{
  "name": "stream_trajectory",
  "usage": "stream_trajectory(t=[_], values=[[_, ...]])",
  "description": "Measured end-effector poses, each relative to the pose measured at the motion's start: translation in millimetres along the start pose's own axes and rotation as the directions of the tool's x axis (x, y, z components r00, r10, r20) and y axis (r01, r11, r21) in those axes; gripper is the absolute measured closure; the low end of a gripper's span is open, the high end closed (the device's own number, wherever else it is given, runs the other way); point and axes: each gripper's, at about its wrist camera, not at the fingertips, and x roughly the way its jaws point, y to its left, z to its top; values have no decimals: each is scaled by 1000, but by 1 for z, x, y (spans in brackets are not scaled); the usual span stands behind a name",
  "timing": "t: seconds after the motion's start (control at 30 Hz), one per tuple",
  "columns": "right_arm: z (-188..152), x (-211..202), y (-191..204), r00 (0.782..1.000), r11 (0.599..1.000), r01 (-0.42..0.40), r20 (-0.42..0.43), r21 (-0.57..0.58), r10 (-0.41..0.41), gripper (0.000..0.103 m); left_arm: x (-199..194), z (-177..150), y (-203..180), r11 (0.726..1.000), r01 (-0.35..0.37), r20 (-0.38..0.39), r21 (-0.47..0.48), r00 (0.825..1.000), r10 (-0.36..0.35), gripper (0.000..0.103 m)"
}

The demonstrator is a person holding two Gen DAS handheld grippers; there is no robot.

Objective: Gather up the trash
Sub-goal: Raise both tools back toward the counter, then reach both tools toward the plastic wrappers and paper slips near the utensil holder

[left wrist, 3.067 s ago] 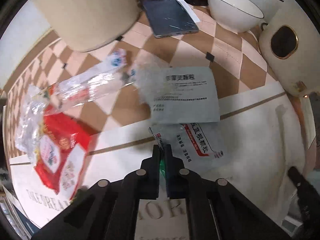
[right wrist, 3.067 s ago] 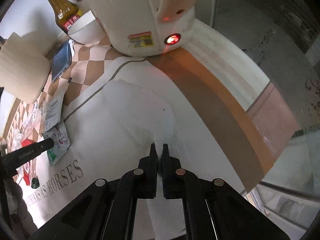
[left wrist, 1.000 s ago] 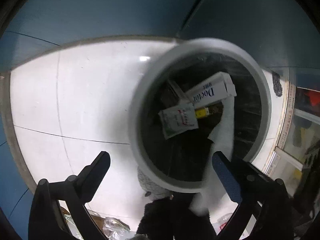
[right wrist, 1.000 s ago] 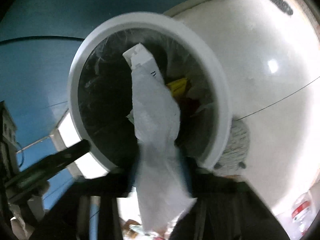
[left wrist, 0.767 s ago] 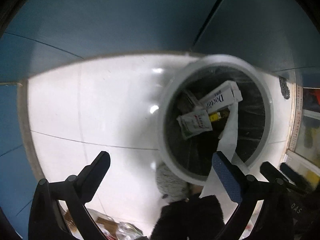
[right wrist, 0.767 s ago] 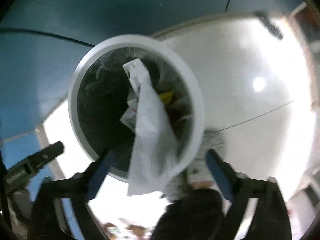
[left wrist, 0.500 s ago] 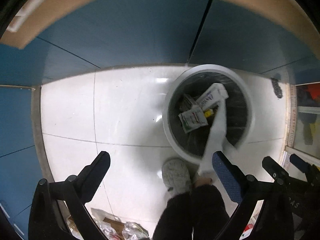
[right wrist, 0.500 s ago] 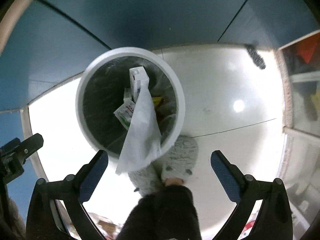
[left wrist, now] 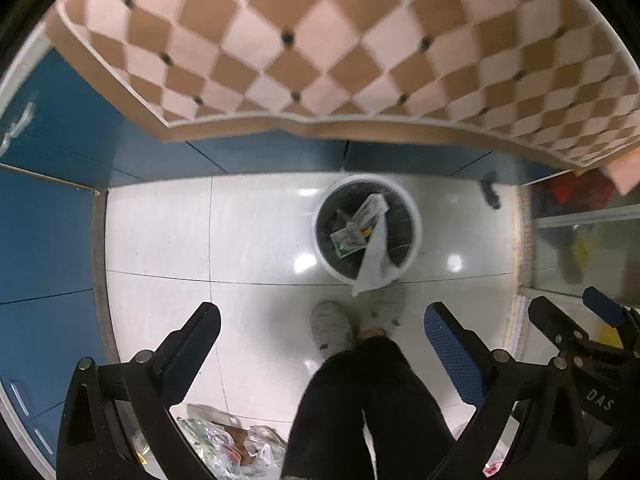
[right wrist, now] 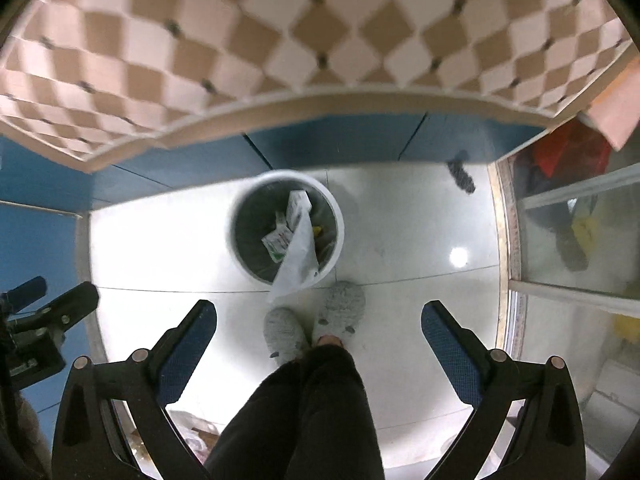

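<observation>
We see the white trash bin [left wrist: 416, 236] on the pale floor at frame centre, holding a carton [left wrist: 372, 208], a sachet [left wrist: 347, 239] and a white sheet [left wrist: 374, 260] draped over its near rim. Our left gripper [left wrist: 322, 340] and right gripper [right wrist: 320, 336] gape wide, holding nothing. Grey slippers [right wrist: 316, 320] stand just beside the bin, under the checkered countertop [left wrist: 320, 40] above.

Floor tiles [left wrist: 256, 240] were glossy white, reflecting lights. Bin [left wrist: 416, 236] looked smooth white plastic with a black liner; a white paper sheet [left wrist: 374, 264] draped over its rim. Slippers [right wrist: 286, 334] were fuzzy grey cloth.
</observation>
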Motion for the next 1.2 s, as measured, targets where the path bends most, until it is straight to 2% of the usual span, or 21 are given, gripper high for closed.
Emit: stream_trajectory(t=[0.2, 0.4, 0.57, 0.7, 0.73, 0.77, 0.87, 0.97, 1.07, 1.1, 1.2], values=[[-13, -113, 4, 998, 1000, -23, 65, -17, 24, 0, -78, -12, -1, 1000, 21, 81, 16, 996, -22, 0], [-21, -194, 8, 989, 998, -67, 129, -23, 69, 0, -152, -22, 1, 1000, 17, 172, 23, 985, -20, 0], [-16, -247, 9, 974, 991, -132, 186, -13, 132, 0, -198, -6, 0, 1000, 4, 293, 6, 956, -6, 0], [13, -281, -1, 945, 979, -203, 267, 25, 189, 0, -228, 31, -2, 999, -26, 407, -20, 913, 32, 0], [18, -286, -4, 940, 976, -215, 278, 32, 198, 0, -233, 46, -4, 1000, -26, 433, -16, 901, 30, 0], [33, -292, -11, 931, 971, -232, 300, 49, 208, 0, -236, 59, -6, 999, -30, 441, -16, 897, 34, 0], [71, -298, -29, 919, 964, -254, 329, 81, 215, 0, -239, 117, -16, 998, -51, 443, -46, 894, 66, 0], [122, -300, -52, 914, 957, -265, 348, 120, 210, 0, -236, 179, -35, 997, -42, 428, -62, 902, 65, 0], [197, -286, -85, 918, 945, -273, 343, 180, 200, 0, -229, 246, -67, 996, -75, 403, -52, 911, 90, 0], [223, -280, -97, 921, 941, -271, 340, 202, 192, 0, -222, 280, -84, 994, -99, 388, -37, 916, 106, 0], [300, -250, -127, 928, 930, -265, 329, 254, 175, 0, -202, 350, -122, 991, -131, 358, -15, 925, 128, 0]])
